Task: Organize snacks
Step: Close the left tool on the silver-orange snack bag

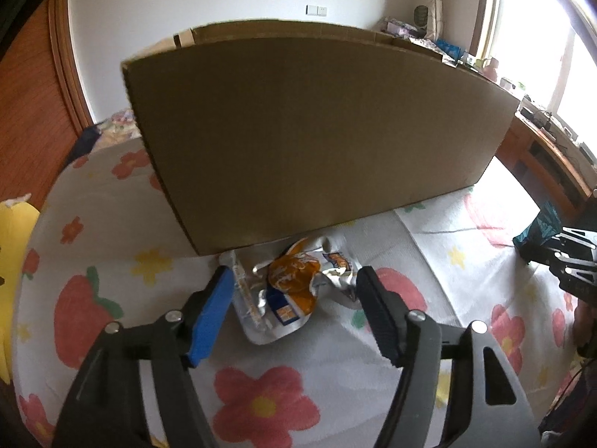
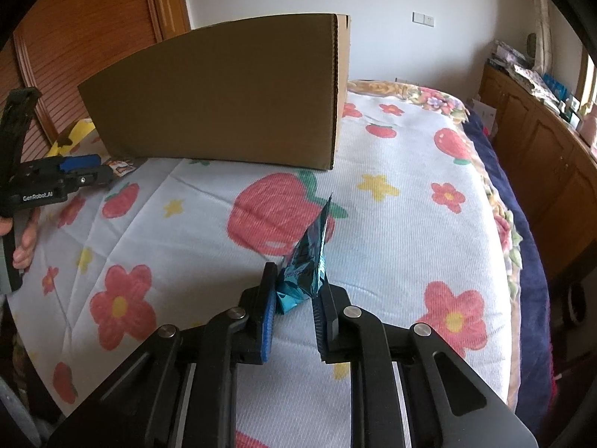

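Observation:
A crumpled orange and silver snack bag [image 1: 298, 298] lies on the strawberry-print bedspread [image 1: 123, 261], right in front of a big cardboard box [image 1: 317, 130]. My left gripper [image 1: 294, 276] stands open around that bag, one finger on each side, the pads not squeezing it. My right gripper [image 2: 296, 280] is shut on a teal foil snack packet [image 2: 309, 250], which stands up on edge above the bedspread [image 2: 391, 242]. The box [image 2: 224, 104] sits to the far left of it. The left gripper [image 2: 86, 168] shows at the left edge, by the orange bag [image 2: 121, 167].
A wooden cabinet [image 2: 541, 156] with clutter on top runs along the right, under a bright window [image 1: 541, 37]. A slatted wooden door [image 2: 86, 37] is behind the box. Something yellow [image 1: 15, 231] lies at the bed's left edge. A hand [image 2: 24, 246] grips the left tool.

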Tool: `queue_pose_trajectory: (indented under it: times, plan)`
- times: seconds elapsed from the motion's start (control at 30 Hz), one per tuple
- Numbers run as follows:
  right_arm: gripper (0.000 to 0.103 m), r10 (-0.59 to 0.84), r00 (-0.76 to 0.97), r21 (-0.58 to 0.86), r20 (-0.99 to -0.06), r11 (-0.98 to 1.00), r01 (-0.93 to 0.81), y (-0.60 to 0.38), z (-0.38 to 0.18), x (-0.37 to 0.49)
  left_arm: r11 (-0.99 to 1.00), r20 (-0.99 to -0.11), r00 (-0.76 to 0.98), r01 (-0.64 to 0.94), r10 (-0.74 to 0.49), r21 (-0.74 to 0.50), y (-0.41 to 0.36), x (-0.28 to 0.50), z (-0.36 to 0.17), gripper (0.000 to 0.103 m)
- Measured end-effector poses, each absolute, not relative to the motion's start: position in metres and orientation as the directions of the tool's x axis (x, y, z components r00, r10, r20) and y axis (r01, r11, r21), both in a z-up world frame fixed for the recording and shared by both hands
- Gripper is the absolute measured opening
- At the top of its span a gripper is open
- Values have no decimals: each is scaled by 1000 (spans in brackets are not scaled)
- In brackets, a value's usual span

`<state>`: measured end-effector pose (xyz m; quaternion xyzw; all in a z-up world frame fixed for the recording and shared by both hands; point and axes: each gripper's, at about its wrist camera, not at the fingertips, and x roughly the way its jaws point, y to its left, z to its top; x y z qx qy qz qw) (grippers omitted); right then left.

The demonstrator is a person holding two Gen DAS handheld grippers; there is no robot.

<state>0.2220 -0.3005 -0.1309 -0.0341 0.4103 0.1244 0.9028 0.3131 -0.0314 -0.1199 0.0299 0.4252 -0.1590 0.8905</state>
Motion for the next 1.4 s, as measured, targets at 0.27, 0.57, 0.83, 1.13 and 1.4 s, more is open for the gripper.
queue_pose_trajectory:
  times: [0.27,0.57,0.83,1.13,1.4]
  plan:
    - [15,189,634,22,-750,965,-262,-297,-132,220,950,-801,566,311,-194,-11,-52,325,-129,79]
    - [15,192,635,23,-748,964,-264,-298,-132,220,950,-798,570,311,-196,-12,-54,326,-128,75]
    - [15,193,636,24,-747,964,-265,-297,-132,220,919,-794,569,392,-214,33,-61,297,-123,55]
    - [15,193,647,21,-738,965,-263,-297,-130,218,908,-771,563,415,-298,-48,-49,275,-105,55]
    - [15,204,683,11,-701,961,-275,-297,-123,211,895,-722,604,444,-337,-47,-52,262,-81,55]
